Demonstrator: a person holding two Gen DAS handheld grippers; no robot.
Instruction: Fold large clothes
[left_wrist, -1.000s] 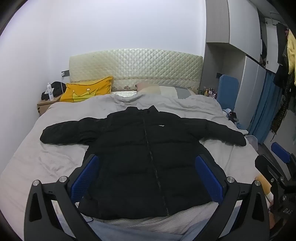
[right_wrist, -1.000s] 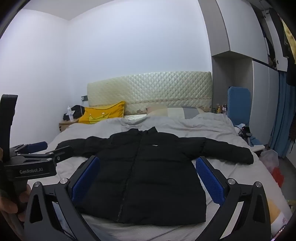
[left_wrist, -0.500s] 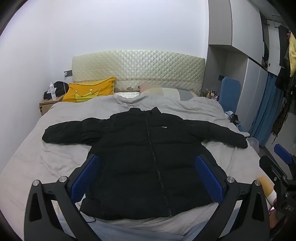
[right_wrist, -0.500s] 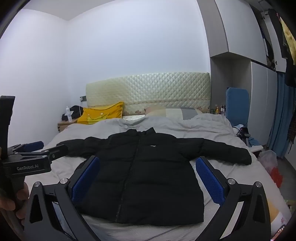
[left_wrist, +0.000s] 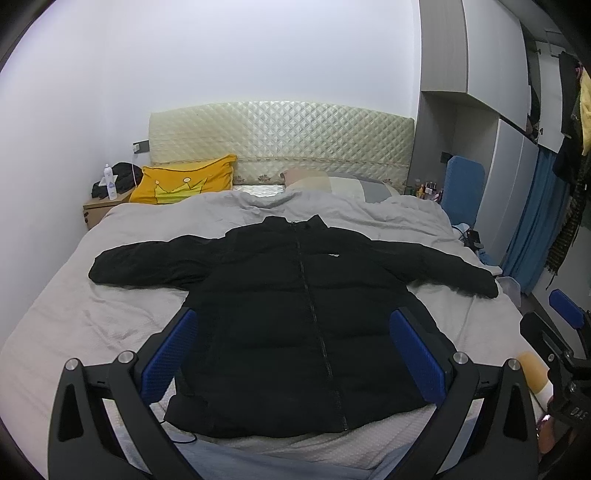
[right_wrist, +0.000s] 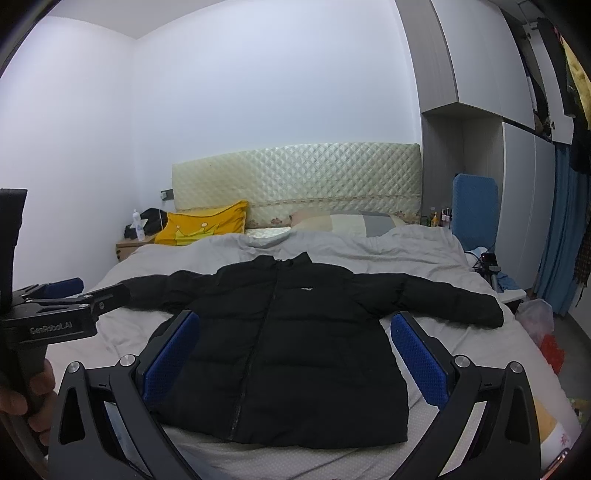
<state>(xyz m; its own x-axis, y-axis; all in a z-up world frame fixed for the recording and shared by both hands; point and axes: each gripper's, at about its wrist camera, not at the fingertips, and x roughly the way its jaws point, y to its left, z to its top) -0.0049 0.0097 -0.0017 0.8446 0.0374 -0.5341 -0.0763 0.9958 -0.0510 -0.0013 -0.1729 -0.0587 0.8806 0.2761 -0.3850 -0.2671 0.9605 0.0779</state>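
Black and puffy, the jacket (left_wrist: 295, 325) lies face up on the bed (left_wrist: 74, 314), zipped, with the collar toward the headboard (left_wrist: 280, 144) and both sleeves stretched out to the sides. Its hem is near the foot of the bed, close to both cameras.

Compared with one second ago, almost nothing has changed on the jacket itself — no fold, no crease, the sleeves are where they were. Only the views moved a little: the left wrist view has risen slightly, so the jacket sits lower in the picture, and in the right wrist view the other tool at the left edge has sunk a little. I judge that folding has not yet begun and the person is only taking position.

The left hand-held gripper (left_wrist: 295, 354) is released, its blue pads (left_wrist: 170, 350) wide apart and holding nothing, above the lower part of the jacket. The right hand-held gripper (right_wrist: 295, 358) is the same — spread wide, empty, not touching the cloth.

A likely first step is to take one sleeve (right_wrist: 450, 302) and bring it across the chest. The filling is thick, so the fold will probably spring back.
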